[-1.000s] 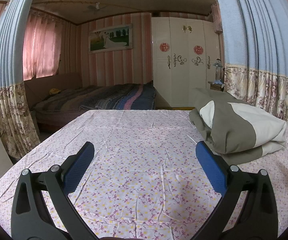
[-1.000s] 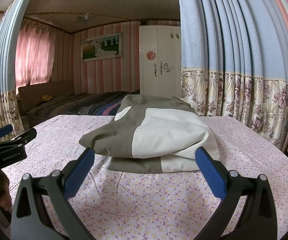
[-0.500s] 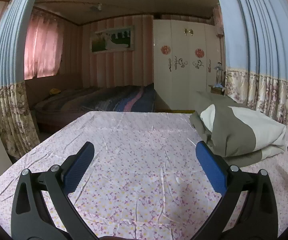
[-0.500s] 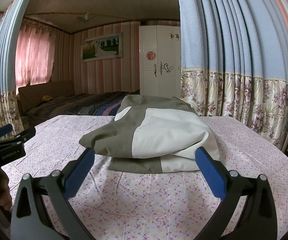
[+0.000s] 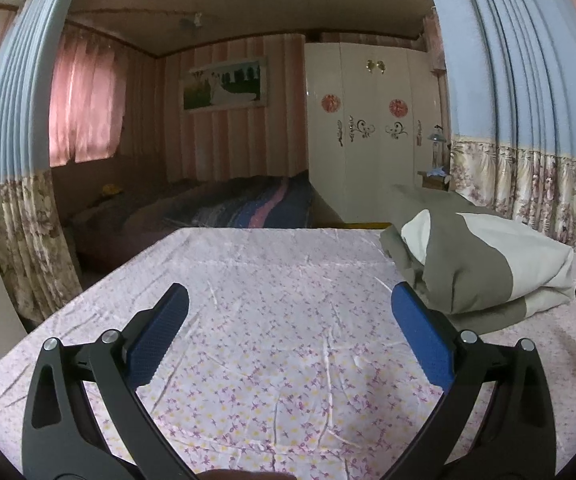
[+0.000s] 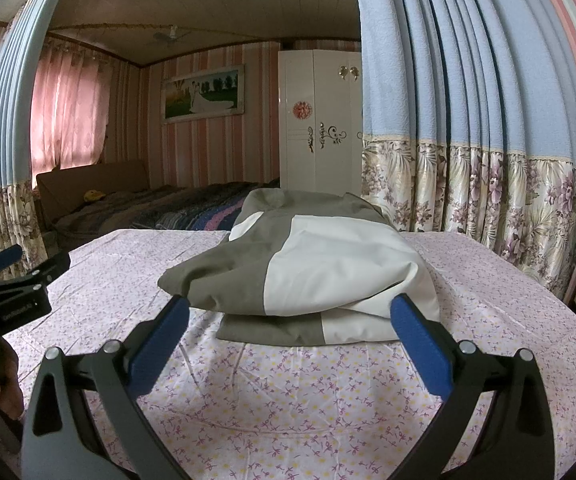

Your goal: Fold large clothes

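The left gripper [image 5: 288, 316] hangs over the flowered sheet [image 5: 288, 280] with its blue pads [image 5: 422, 340] spread wide and nothing between them. To the right of the gripper, a folded grey-and-white garment [image 5: 476, 256] lies on the sheet.

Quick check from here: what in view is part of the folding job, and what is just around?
Job: grey-and-white garment, floral sheet, left tool, right tool.
Around: striped bed, white wardrobe, curtains, framed picture.

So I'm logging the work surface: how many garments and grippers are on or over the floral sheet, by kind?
Grey-and-white folded garment: 1
Hand-held grippers: 2, left hand-held gripper and right hand-held gripper, both open, empty
Total: 3
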A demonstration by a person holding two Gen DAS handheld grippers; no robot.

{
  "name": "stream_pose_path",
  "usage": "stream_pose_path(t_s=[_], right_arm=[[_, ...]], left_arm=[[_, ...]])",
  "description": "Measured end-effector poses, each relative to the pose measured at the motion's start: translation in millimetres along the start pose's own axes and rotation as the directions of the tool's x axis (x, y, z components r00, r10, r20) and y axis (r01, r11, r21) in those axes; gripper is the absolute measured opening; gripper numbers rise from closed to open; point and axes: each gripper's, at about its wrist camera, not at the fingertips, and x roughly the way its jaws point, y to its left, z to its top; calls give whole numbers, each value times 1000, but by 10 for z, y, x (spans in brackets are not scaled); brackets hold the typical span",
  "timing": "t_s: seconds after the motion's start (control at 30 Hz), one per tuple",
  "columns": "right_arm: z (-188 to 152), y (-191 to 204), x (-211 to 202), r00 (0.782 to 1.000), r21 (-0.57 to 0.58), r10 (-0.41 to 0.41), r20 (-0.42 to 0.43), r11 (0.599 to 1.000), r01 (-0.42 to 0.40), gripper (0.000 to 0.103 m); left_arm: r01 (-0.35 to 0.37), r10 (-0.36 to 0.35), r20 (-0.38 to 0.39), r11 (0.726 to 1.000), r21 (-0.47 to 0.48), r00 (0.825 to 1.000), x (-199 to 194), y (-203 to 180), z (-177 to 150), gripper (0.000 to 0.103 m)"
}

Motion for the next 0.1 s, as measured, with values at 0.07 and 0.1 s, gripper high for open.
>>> stream_pose_path(t_s=[0.07,0.1], right_arm=[[0,0,-4,1000,0,0,0,1000,0,101],[1,2,-3,1000,0,0,1,1000,0,101]], left_arm=[[5,-5,-7,1000,-2,1000,9,1,-9,100],[7,-7,-10,1000,-3,1000,12,-2,-11,100]])
